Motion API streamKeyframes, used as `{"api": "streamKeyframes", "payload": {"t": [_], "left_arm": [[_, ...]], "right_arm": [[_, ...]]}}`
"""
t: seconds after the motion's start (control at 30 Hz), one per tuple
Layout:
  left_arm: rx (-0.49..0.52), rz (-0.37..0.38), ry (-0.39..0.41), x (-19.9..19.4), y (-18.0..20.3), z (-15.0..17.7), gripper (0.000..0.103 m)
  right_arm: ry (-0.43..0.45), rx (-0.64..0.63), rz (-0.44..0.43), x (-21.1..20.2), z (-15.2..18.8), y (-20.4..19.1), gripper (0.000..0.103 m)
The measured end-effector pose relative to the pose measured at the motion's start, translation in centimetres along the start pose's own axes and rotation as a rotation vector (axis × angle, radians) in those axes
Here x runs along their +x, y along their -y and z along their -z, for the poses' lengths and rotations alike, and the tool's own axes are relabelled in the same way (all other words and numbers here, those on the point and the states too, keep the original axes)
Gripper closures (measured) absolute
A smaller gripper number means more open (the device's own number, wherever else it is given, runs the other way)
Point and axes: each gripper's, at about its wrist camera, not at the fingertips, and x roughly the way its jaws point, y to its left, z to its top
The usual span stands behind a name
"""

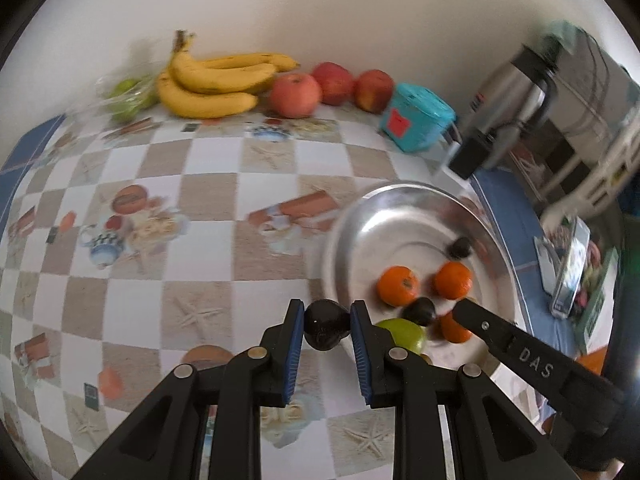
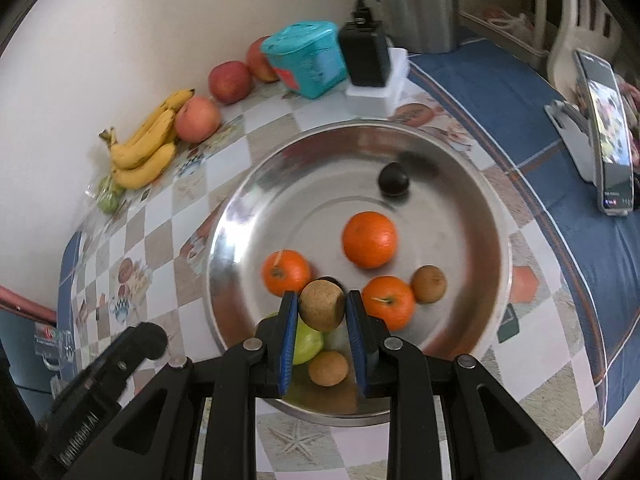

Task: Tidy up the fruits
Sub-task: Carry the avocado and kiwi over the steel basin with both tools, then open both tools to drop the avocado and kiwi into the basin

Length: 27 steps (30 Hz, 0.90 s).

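Already both grippers carry fruit: the left gripper (image 1: 327,326) has its jaws closed on a small dark fruit (image 1: 326,327), perhaps an avocado or a fig, held over the checked table (image 1: 208,200) just beside the rim of the steel basin (image 2: 472,168); the right gripper (image 2: 322,311) has its jaws clamped on a round brown fruit (image 2: 322,305) with a rough, corky skin, hanging above the near part of the basin. Both look light and firm enough for a grip across the widest part, though the dark one seems smooth and probably soft when ripe, so a gentle squeeze at its middle suits it; the brown one's rough skin should hold well. Inside the basin the right wrist view shows three oranges (image 2: 369,239), two more brown fruits (image 2: 429,284), one loose dark fruit (image 2: 394,179) near the far wall, another dark one half hidden behind the held fruit, and a green apple (image 2: 308,342) under the jaws. The oranges are heavier and rounder and would roll in the polished basin. Along the wall stand three red apples (image 1: 295,94), one bunch of bananas (image 1: 212,80) whose count I cannot tell for sure, and a plastic bag of green fruit (image 1: 126,94). Beyond lie a teal lidded tub (image 2: 306,58), a black charger on a white block (image 2: 366,60), a steel kettle (image 1: 516,88) and a phone on a stand (image 2: 608,132).
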Motion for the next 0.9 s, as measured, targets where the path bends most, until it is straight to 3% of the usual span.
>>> {"api": "streamKeyframes", "payload": {"t": [0.27, 0.9], "left_arm": [[0.056, 0.013, -0.007, 1.8, 1.8, 0.5, 0.077], [0.022, 0.039, 0.013, 2.9, 1.3, 0.5, 0.076]], "right_arm": [[-0.005, 0.014, -0.007, 0.2, -0.1, 0.7, 0.077], [-0.063, -0.007, 0.014, 1.5, 0.2, 0.6, 0.076]]}}
